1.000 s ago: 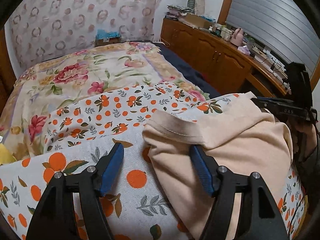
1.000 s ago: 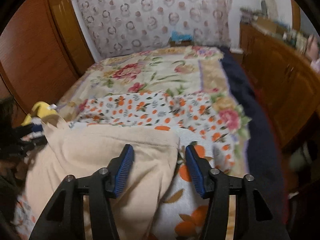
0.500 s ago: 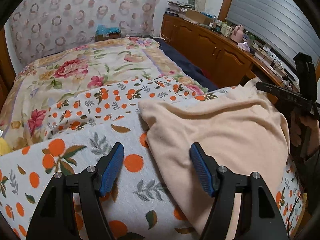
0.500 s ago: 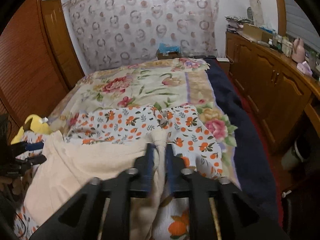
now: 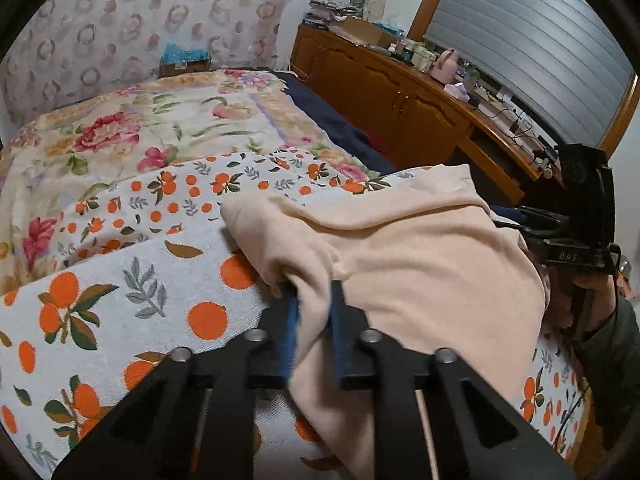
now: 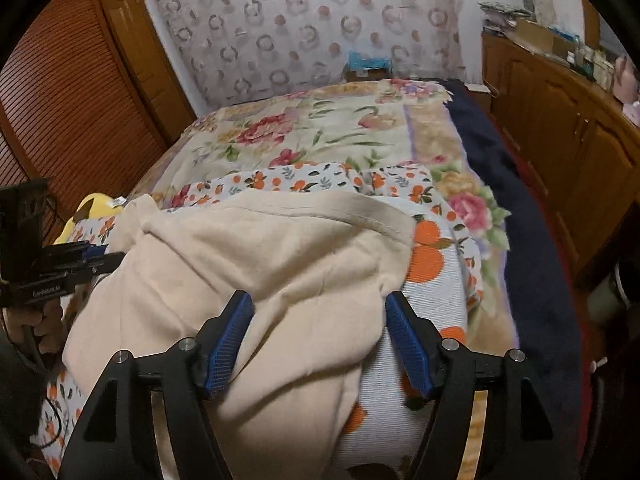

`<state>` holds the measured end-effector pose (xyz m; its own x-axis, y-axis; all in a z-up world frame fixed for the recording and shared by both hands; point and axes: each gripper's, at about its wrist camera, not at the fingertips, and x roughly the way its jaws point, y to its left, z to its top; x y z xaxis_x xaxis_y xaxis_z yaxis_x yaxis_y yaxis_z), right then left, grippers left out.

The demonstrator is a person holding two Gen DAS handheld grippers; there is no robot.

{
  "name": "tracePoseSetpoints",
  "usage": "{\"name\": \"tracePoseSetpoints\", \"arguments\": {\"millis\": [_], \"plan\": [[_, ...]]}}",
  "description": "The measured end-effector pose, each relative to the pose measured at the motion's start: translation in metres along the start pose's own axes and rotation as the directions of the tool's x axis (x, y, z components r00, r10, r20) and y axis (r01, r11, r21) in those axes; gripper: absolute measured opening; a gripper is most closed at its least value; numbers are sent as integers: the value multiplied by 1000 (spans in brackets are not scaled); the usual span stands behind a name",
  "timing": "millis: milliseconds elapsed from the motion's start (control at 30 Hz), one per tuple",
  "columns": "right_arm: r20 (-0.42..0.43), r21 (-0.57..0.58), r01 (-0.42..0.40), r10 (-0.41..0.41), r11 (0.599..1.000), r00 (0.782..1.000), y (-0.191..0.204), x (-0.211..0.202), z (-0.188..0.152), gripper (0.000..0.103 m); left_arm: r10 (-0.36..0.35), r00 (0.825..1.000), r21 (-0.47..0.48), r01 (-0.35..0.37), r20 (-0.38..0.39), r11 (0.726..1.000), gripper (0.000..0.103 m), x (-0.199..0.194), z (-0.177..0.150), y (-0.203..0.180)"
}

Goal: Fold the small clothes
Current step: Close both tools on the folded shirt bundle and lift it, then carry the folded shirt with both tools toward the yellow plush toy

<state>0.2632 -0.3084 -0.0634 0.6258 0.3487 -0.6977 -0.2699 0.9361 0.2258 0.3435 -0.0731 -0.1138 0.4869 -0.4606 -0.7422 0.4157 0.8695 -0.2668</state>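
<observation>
A cream fleece garment (image 5: 420, 264) lies on an orange-print cloth (image 5: 120, 304) on the bed. My left gripper (image 5: 314, 316) is shut on a bunched fold of the garment at its left side. In the right wrist view the same garment (image 6: 260, 264) spreads in front of my right gripper (image 6: 320, 340), which is open, its blue pads (image 6: 230, 340) straddling the garment's near right part. The right gripper also shows at the right edge of the left wrist view (image 5: 560, 236). The left gripper shows at the left edge of the right wrist view (image 6: 60, 268).
A floral blanket (image 5: 160, 128) covers the far bed, with a dark blue sheet (image 6: 520, 208) along its right side. A wooden cabinet (image 5: 400, 92) with clutter on top runs along the right. A wooden wardrobe (image 6: 60, 112) stands left. A yellow toy (image 6: 92, 208) lies at the bed's left edge.
My left gripper went from open to shut on a fold of the garment. My right gripper, shut on the garment half a second ago, has opened and the garment's edge has dropped.
</observation>
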Motion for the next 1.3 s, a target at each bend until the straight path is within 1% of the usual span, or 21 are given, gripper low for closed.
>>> {"name": "tracePoseSetpoints", "arguments": {"millis": [67,100,133,167,200,233,300,333,433,567,733,833,900,933,1033,1067,1167,1233,1300], "plan": [[-3,-20,-11,11,1000,1000,5,1,-1,59,-12,1000,14,12,23,1000,12,-7,0,-5],[-4,-30,-20,19,999,1000,7,2,-2,52,-24,999,17,23,33,1000,12,-11,0,-8],[-5,-41,-26,26,999,1000,8,2,-3,43,-39,998,21,38,53,999,11,-19,1,-11],[-15,-51,-53,52,997,999,10,4,-3,34,-47,997,23,46,67,999,11,-25,1,-12],[-25,-55,-74,73,996,997,10,5,-4,22,-51,995,25,49,84,998,11,-32,1,-15],[-25,-69,-77,76,995,997,12,5,-5,17,-52,993,28,49,104,998,11,-40,1,-18],[-10,-112,-78,78,991,997,17,-1,-6,14,-65,988,31,61,137,998,11,-56,1,-22],[12,-125,-74,76,989,997,20,-7,-6,14,-71,984,35,67,162,997,11,-68,0,-25],[74,-148,-63,74,987,994,28,-21,-5,13,-77,976,49,68,203,996,11,-92,-4,-29],[151,-188,-71,100,980,983,49,-40,2,13,-57,965,44,47,256,998,11,-128,-16,-24],[209,-258,-93,150,962,966,87,-51,11,13,-10,948,4,9,318,1000,11,-173,-37,-1],[220,-305,-117,190,945,957,109,-50,14,13,39,935,-24,-33,354,999,11,-200,-54,15],[220,-339,-132,215,931,951,126,-44,19,13,77,924,-48,-64,376,997,11,-217,-68,27],[218,-353,-141,228,925,949,128,-41,20,13,99,916,-67,-79,388,995,11,-227,-76,36],[204,-411,-167,269,896,941,153,-24,34,13,161,900,-117,-123,406,985,11,-245,-93,56],[197,-434,-174,282,884,939,164,-17,40,13,179,895,-131,-136,408,982,11,-249,-98,62],[179,-497,-185,309,848,934,188,7,63,12,244,872,-194,-176,424,965,11,-265,-117,83],[163,-542,-197,332,817,929,209,23,78,13,290,854,-237,-203,431,950,11,-271,-130,97],[142,-584,-216,361,782,922,226,43,95,13,321,842,-270,-219,434,938,11,-273,-140,106]]}}
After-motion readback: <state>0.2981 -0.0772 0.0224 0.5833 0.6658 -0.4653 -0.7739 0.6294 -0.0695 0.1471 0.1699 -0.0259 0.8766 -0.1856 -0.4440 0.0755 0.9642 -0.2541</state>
